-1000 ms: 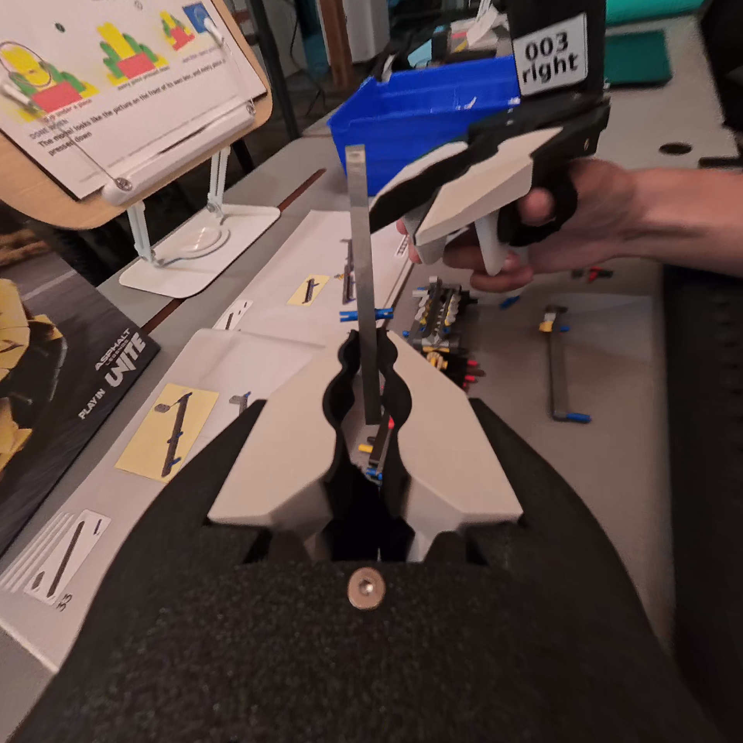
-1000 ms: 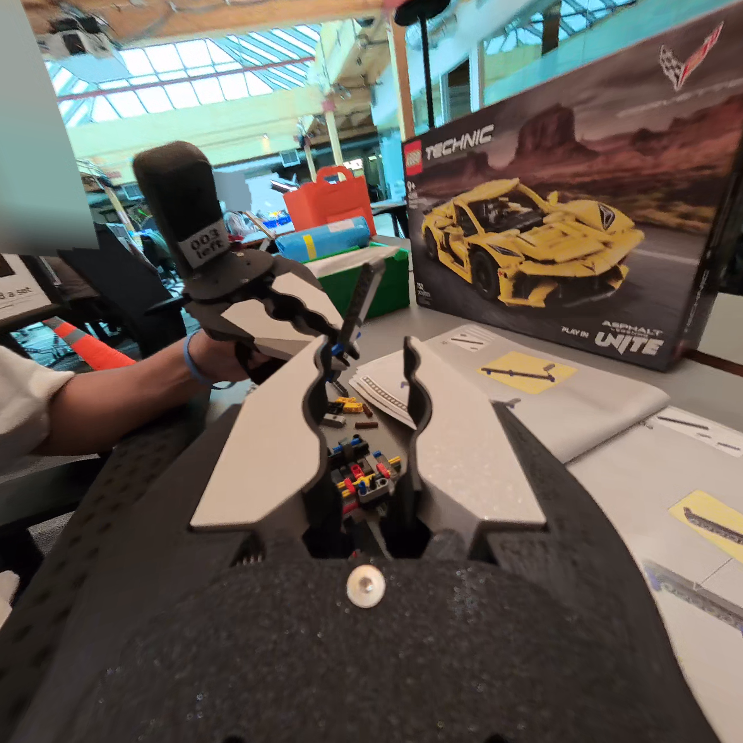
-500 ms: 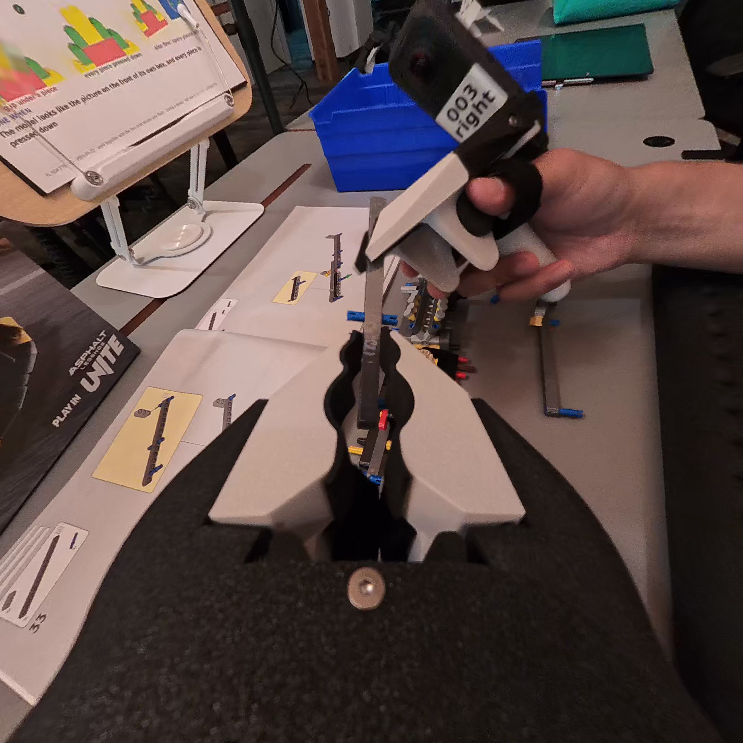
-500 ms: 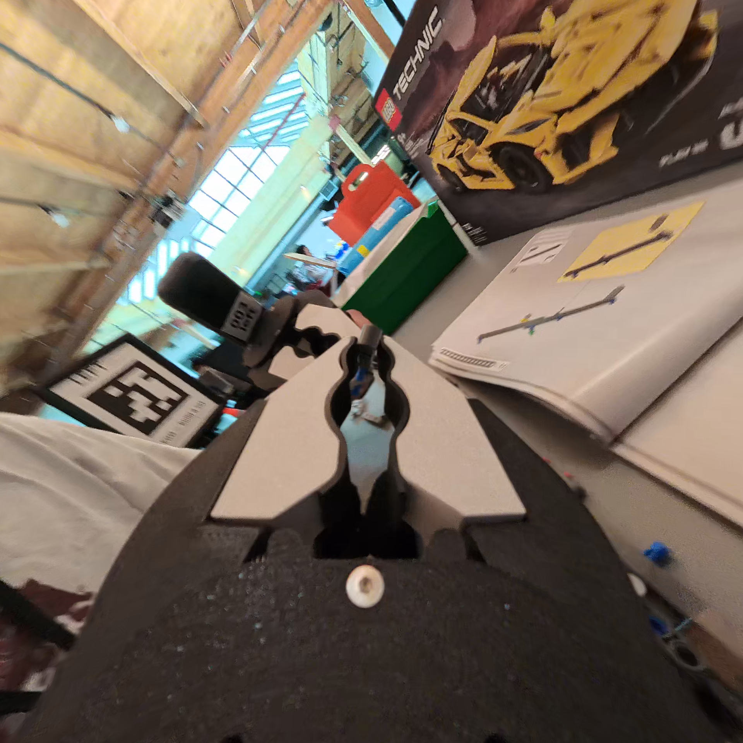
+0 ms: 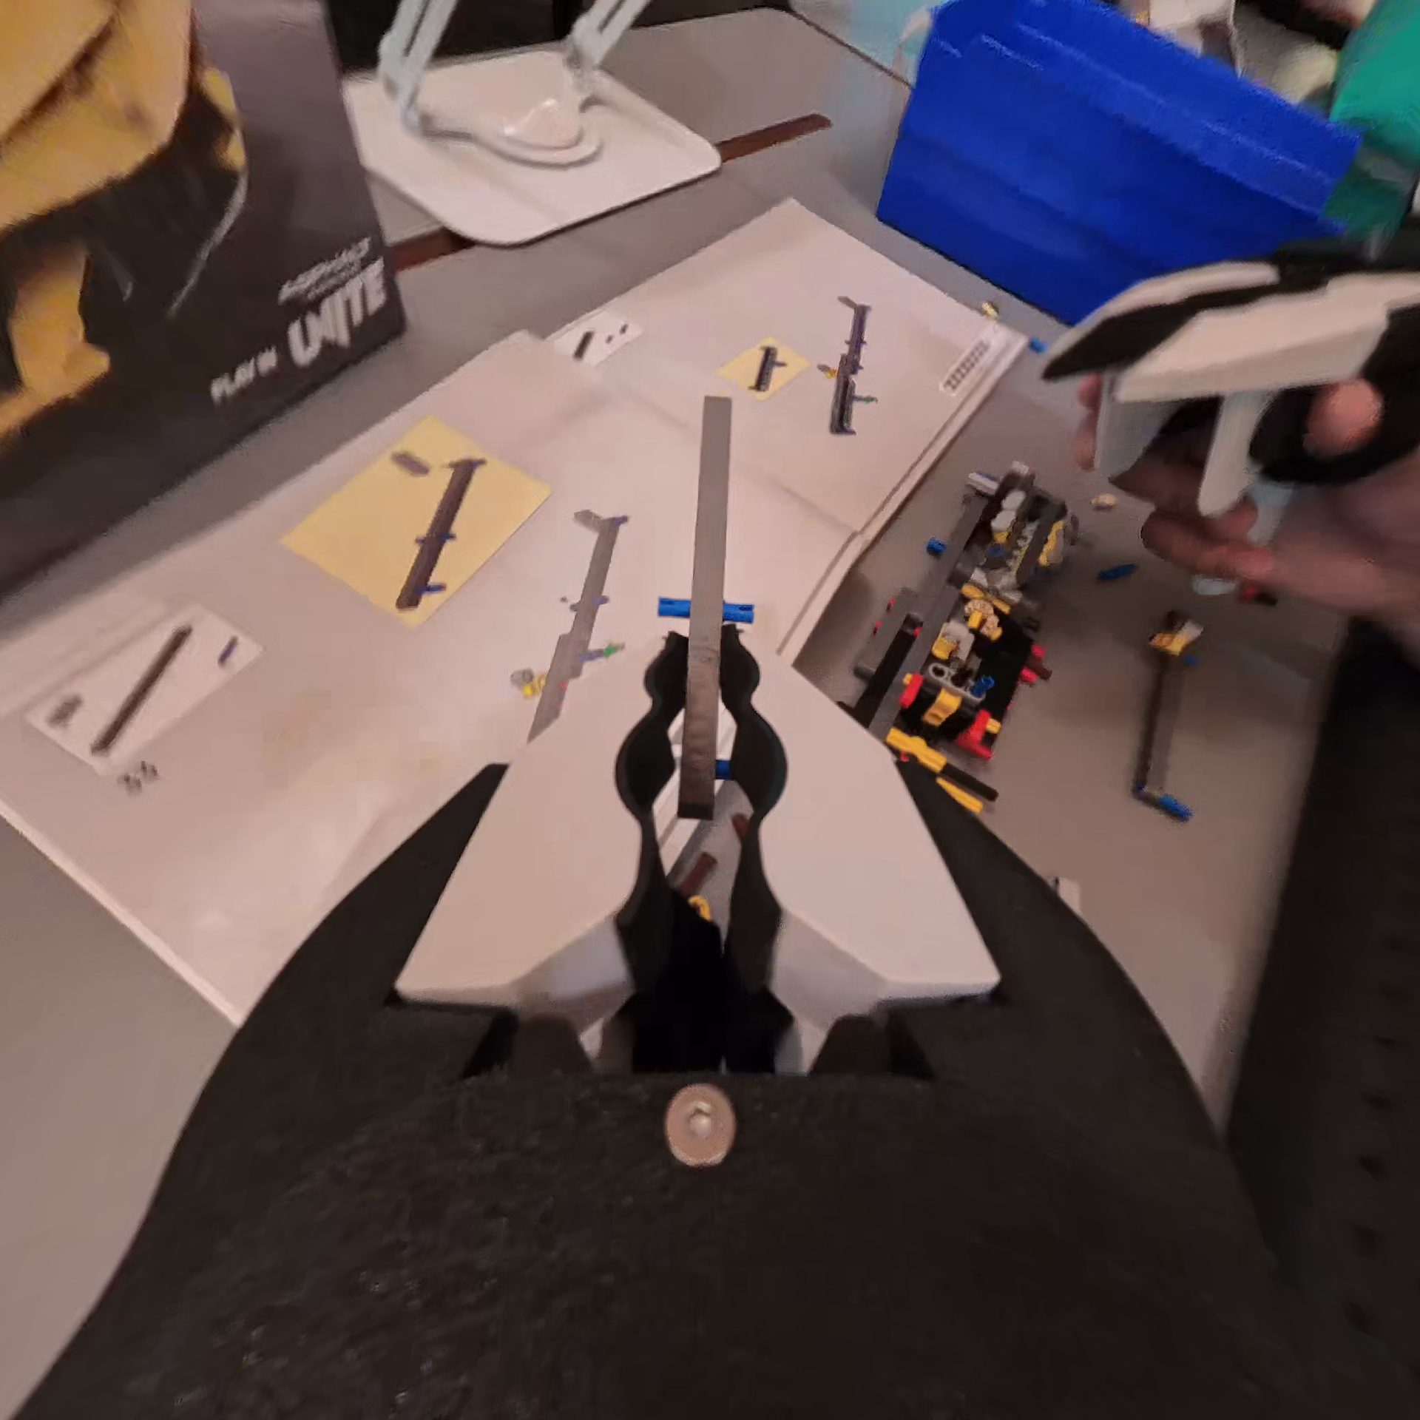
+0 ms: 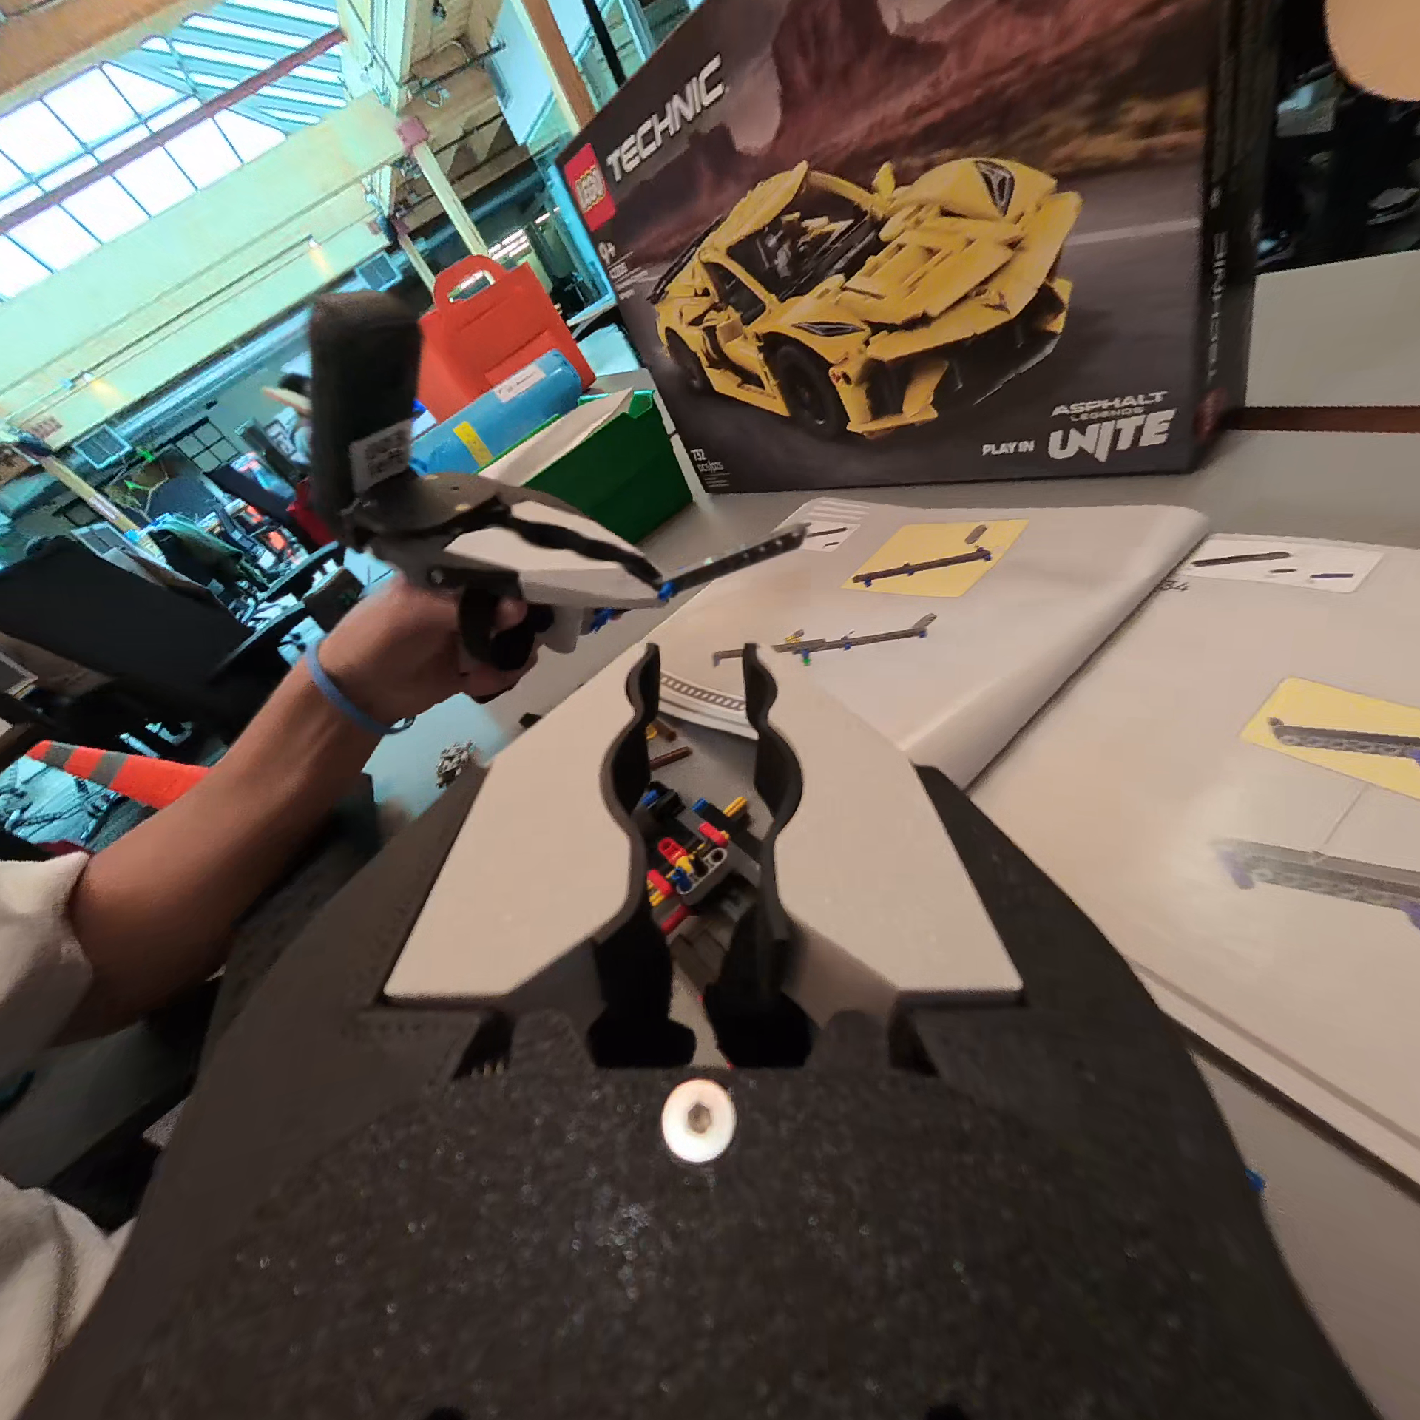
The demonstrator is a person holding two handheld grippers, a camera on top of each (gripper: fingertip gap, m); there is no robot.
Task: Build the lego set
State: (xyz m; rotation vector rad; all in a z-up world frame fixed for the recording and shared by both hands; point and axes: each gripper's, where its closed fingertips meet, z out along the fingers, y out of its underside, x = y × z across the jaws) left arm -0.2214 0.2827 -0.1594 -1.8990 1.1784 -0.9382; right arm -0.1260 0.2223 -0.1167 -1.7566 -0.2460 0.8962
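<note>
The left gripper (image 5: 701, 653) jaws clamp a long grey beam (image 5: 708, 538) bearing blue pins; the right gripper (image 6: 698, 668) gapes empty.

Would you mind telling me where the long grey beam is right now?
The long grey beam is clamped in the left gripper, sticking out above the open instruction booklet, left of the partly built model.

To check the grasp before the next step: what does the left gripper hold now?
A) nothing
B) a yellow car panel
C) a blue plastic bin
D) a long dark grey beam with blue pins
D: the left gripper is shut on the long dark grey beam with blue pins, which sticks out beyond its fingertips.
</note>
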